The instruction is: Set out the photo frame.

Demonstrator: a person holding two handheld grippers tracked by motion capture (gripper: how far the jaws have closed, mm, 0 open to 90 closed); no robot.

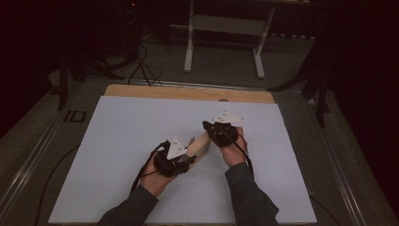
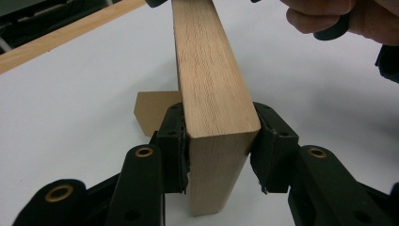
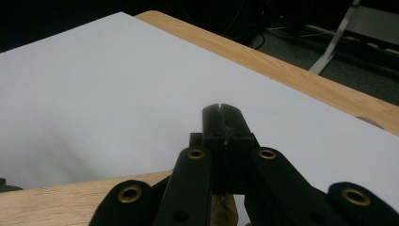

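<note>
Fingers, left gripper [image 2: 219,155]: clenched on the wooden block [image 2: 211,89]; both pads [image 2: 175,141] press flat against its two side faces, near the end closest to the camera.
Left hand [image 1: 155,176]: wraps the gripper body at the lower left of the high view, sleeve trailing toward the bottom edge.
Block position: held above the white sheet [image 1: 122,141], running from the left gripper up and rightward to the right gripper [image 1: 207,126]; one long face is up in the left gripper view, grain clear.
Cardboard piece [image 2: 153,113]: a small tan scrap lies flat on the sheet, just behind the left jaw.
Fingers, right gripper [image 3: 225,123]: jaws drawn together, tips meeting with no gap visible. Pale wood shows beneath the linkage in the right gripper view, but whether the tips pinch the block's far end cannot be told.
Right hand [image 1: 233,148]: grips its tool right of centre, knuckles close to the block's far end.
Table [image 1: 188,92]: wooden edge bare along the far side of the sheet.
Risk, slip: the left grasp sits at one end, so the long overhang could lever the block out of the pads if the right end is unsupported.
Risk, twist: uneven hand motion could rotate the block between smooth faces.
Risk, drop: a loosened jaw would let it fall onto the sheet or the scrap.
</note>
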